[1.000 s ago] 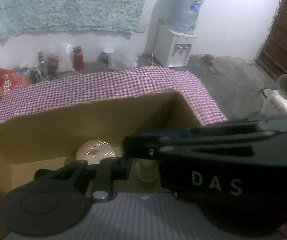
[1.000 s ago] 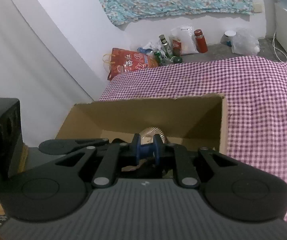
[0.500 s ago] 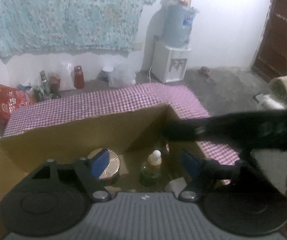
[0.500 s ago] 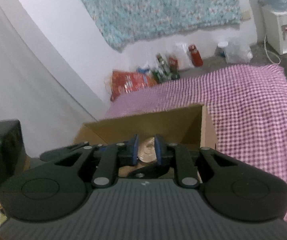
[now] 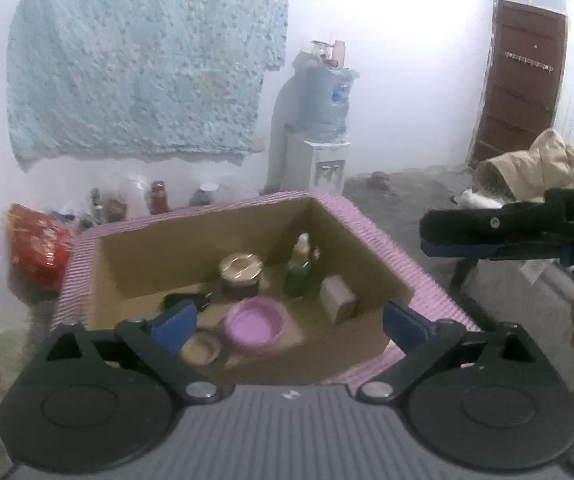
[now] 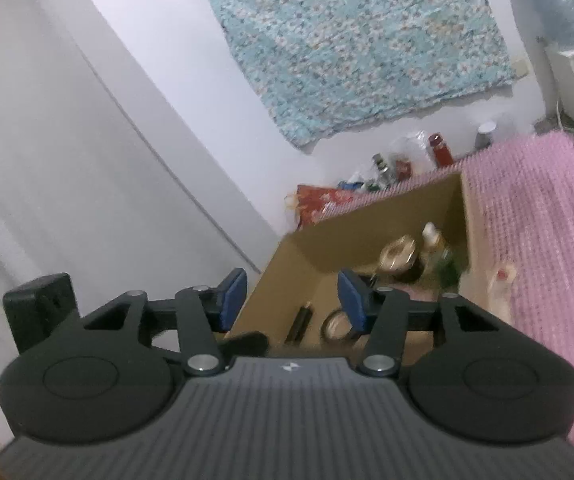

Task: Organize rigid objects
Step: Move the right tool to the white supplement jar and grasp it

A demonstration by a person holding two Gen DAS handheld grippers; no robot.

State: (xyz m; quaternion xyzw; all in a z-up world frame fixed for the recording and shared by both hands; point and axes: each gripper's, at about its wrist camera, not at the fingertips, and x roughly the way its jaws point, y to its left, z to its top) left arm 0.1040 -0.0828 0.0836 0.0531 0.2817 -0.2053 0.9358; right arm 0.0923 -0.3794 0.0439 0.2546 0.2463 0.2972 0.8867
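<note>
Right up front, your left gripper [image 5: 287,322] has its jaws spread wide with nothing between them, and they've just been opening. Same deal with your right gripper [image 6: 291,300]: its jaws have just been opening too, about halfway apart and empty.

Just past your left fingers sits the cardboard box [image 5: 139,256] on the pink checked cloth [image 5: 427,280], and that's where the task's stuff is. Nearest you in the box are a pink bowl [image 5: 256,323] and a small round lid-like thing [image 5: 201,351], though it's too blurry to name for sure. To the right of the bowl is a small grey block [image 5: 339,298]; left of it, something black [image 5: 185,300]. Further back are a dark jar with a gold lid [image 5: 241,276] and a green bottle with a pale cap [image 5: 298,266], both upright near the far corner.

From the right wrist view there's also a pale bottle [image 6: 501,288] out on the cloth just beside the box wall.

My read: you're between items, with both grippers free. That pale bottle looks like the obvious next pick, so line the right jaws up around its body before closing.

Way behind all that are the floral wall cloth [image 5: 147,60] and the water dispenser [image 5: 323,120].
</note>
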